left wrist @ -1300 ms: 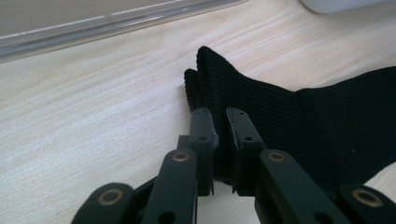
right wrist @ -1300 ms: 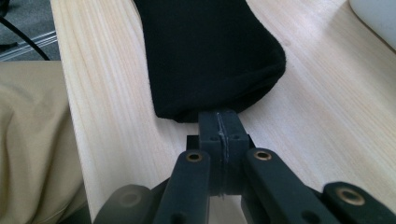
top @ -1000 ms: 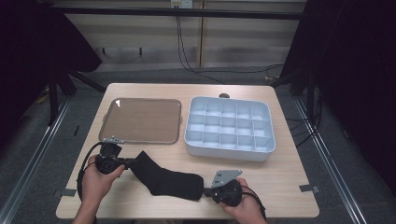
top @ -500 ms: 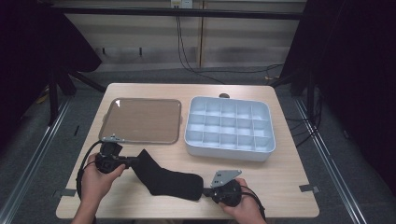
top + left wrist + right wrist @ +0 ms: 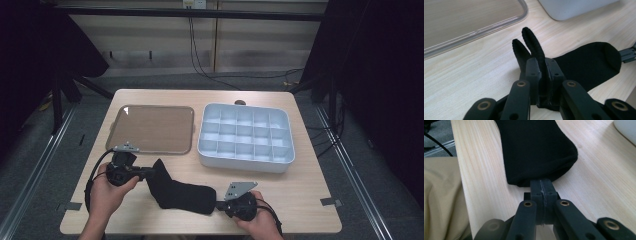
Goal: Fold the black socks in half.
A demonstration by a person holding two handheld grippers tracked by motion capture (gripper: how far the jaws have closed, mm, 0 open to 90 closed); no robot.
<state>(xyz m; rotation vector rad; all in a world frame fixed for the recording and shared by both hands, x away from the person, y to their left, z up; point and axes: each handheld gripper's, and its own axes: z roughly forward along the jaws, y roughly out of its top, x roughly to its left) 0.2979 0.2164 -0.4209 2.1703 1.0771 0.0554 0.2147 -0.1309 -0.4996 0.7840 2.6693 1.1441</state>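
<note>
Lying flat on the desk (image 5: pixel 300 195) near its front edge, the black sock (image 5: pixel 180 192) is stretching between the two grippers. The left gripper (image 5: pixel 142 172) is pinching the sock's cuff end, its fingers (image 5: pixel 532 72) closing tight on a fold of fabric that is sticking up past them in the left gripper view. The right gripper (image 5: pixel 218 205) is clamping the toe end, its fingers (image 5: pixel 536 190) pressing together with the sock's edge caught between them. The left hand (image 5: pixel 107 192) is coming in from the bottom left, holding its gripper low and pointing right across the desk. The right hand (image 5: pixel 260 220) is sitting at the front edge, pointing its gripper left. Behind the sock, a clear tray (image 5: pixel 152 129) is resting at the left and a white compartment box (image 5: pixel 245 136) at the right, both apart from it.
</note>
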